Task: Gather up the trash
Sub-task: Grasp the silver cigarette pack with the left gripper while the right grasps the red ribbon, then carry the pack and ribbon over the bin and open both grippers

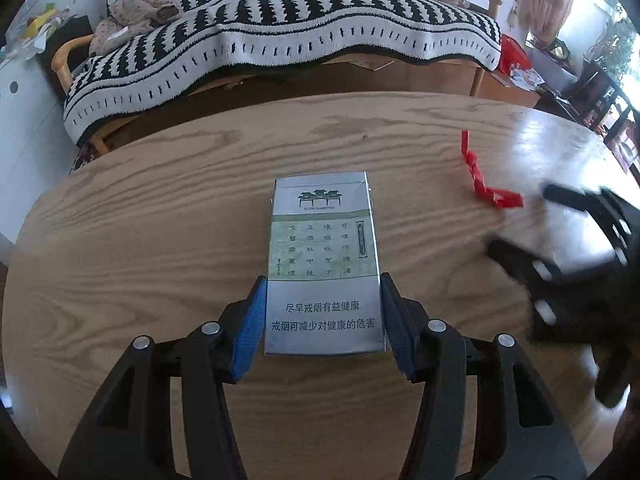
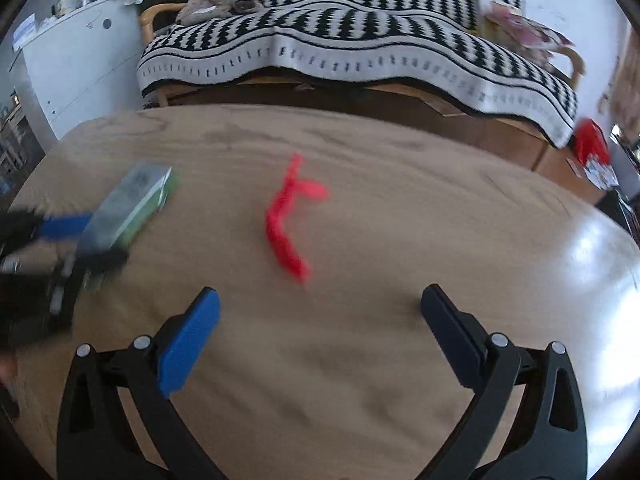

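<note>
Left gripper (image 1: 323, 312) clamped on a silver-green cardboard cigarette pack (image 1: 324, 264); right gripper (image 2: 320, 332) spread wide, a crumpled red plastic strip (image 2: 290, 220) ahead of it on the oak-grain bench (image 2: 400, 208).

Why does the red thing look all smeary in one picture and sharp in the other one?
In the right wrist view the red scrap and the cigarette pack are smeared by motion blur; in the left wrist view the scrap and pack are crisp, only the right gripper is blurred, and window glare whitens the table.

Silver cigarette pack (image 1: 324, 268) flat; red wrapper (image 1: 486, 184), seemingly crumpled, beside.
</note>
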Demonstrator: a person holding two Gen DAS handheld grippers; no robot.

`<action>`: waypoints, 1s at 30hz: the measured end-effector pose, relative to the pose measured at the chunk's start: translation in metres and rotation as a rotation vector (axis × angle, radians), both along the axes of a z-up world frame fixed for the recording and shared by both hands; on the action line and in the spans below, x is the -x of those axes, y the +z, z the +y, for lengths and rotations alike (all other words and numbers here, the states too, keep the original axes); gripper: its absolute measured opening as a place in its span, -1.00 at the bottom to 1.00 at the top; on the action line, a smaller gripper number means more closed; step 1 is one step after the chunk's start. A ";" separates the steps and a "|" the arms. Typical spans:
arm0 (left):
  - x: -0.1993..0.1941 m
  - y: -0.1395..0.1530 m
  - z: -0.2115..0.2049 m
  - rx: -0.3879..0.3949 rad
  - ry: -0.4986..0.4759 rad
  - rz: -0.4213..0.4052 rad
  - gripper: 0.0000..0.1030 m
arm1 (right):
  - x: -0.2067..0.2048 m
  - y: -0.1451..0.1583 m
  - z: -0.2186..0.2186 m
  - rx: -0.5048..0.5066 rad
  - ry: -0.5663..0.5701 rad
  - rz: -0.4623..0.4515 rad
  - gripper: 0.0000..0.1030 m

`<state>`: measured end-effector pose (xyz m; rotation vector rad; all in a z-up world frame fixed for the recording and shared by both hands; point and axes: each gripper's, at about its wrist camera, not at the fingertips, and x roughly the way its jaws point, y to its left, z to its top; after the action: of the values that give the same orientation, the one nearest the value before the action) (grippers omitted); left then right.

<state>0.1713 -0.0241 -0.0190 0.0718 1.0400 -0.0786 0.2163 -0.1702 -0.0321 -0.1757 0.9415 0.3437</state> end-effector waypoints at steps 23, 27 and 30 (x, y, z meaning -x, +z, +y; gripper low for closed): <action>0.158 0.106 -0.109 0.039 -0.180 -0.141 0.04 | 0.211 0.139 -0.114 -0.184 -0.164 -0.173 -0.79; 0.196 0.119 -0.138 0.044 -0.225 -0.153 0.04 | 0.273 0.158 -0.155 -0.197 -0.232 -0.230 -0.79; 0.232 0.125 -0.166 0.075 -0.269 -0.154 0.04 | 0.327 0.160 -0.195 -0.200 -0.315 -0.250 -0.79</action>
<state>-0.0609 -0.1897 0.1064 0.1472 0.8684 -0.3509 -0.1104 -0.3657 0.1276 0.1115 0.6694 0.1185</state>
